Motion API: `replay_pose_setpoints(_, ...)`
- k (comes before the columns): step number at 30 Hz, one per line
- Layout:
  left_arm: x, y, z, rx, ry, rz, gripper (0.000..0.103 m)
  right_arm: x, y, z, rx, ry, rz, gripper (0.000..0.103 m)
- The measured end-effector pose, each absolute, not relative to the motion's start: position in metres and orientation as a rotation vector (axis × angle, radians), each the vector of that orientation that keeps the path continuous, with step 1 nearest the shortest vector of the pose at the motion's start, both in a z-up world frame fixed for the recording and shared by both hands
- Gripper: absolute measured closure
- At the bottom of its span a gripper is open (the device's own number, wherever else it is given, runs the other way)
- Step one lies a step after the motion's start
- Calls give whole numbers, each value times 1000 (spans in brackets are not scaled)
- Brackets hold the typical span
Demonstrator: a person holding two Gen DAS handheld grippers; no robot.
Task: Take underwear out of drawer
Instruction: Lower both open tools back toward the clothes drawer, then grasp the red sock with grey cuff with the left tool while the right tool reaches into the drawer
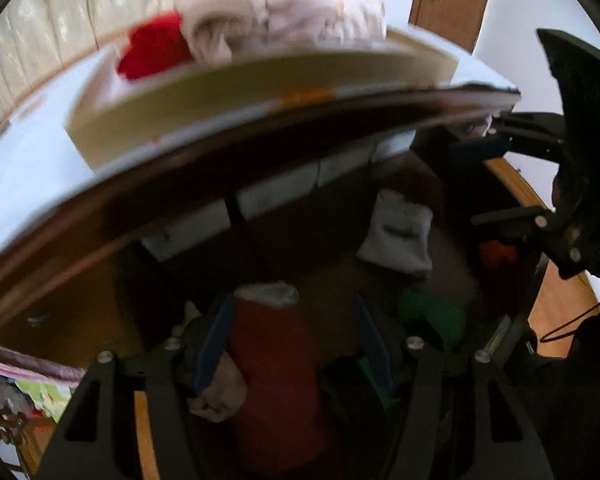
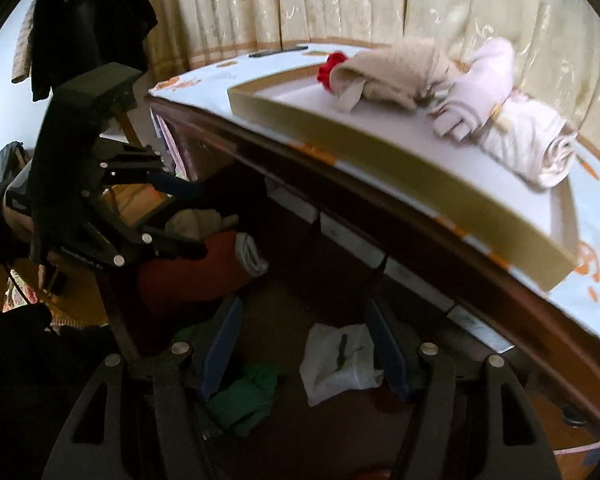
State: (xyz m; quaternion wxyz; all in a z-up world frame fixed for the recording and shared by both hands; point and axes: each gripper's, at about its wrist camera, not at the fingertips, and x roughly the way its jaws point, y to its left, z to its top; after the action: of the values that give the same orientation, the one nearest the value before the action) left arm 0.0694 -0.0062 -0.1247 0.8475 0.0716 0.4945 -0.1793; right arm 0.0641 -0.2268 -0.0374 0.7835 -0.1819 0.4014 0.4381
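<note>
Both claws hang over the open drawer [image 2: 440,364], which sits under the dark wood edge of the surface [image 2: 204,92].

Left claw [image 1: 294,344]: fingers wide apart, w/ a red underwear roll [image 1: 276,380] lying between them, down in the drawer. Can't tell if the blue pads [image 1: 214,344] touch it, pic is blurry. A beige piece [image 1: 216,392] lies just beside the left pad. In the right cam this claw shows from the side, w/ its tips by the same red roll.

Right claw [image 2: 304,344]: fingers also wide apart, holding nothing. Under it, on the drawer floor, lies a white folded underwear [image 2: 340,364], close to the right finger. A green one [image 2: 244,396] lies near the left finger. Both look apart from the pads.

On top of the surface sits a flat cardboard tray [image 2: 380,160] w/ a white inside. In it: a small red piece [image 2: 330,66], a tan roll [image 2: 388,72], a pale pink roll [image 2: 480,84] & a white roll [image 2: 532,148], all bunched up & touching at the far end.

Cream curtains [image 2: 300,0] hang behind. A dark garment [image 2: 88,12] hangs at the left.
</note>
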Motion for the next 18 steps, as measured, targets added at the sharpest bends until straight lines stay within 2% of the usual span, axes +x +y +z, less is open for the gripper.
replay_pose_setpoints(12,86,-12,-166,197,1284,-340,41,67,-220,-61,-378,908,984,37)
replay_pose_setpoints(18,90,-20,-178,232,1340,-340,41,74,-222,-71,-351,926,993,37)
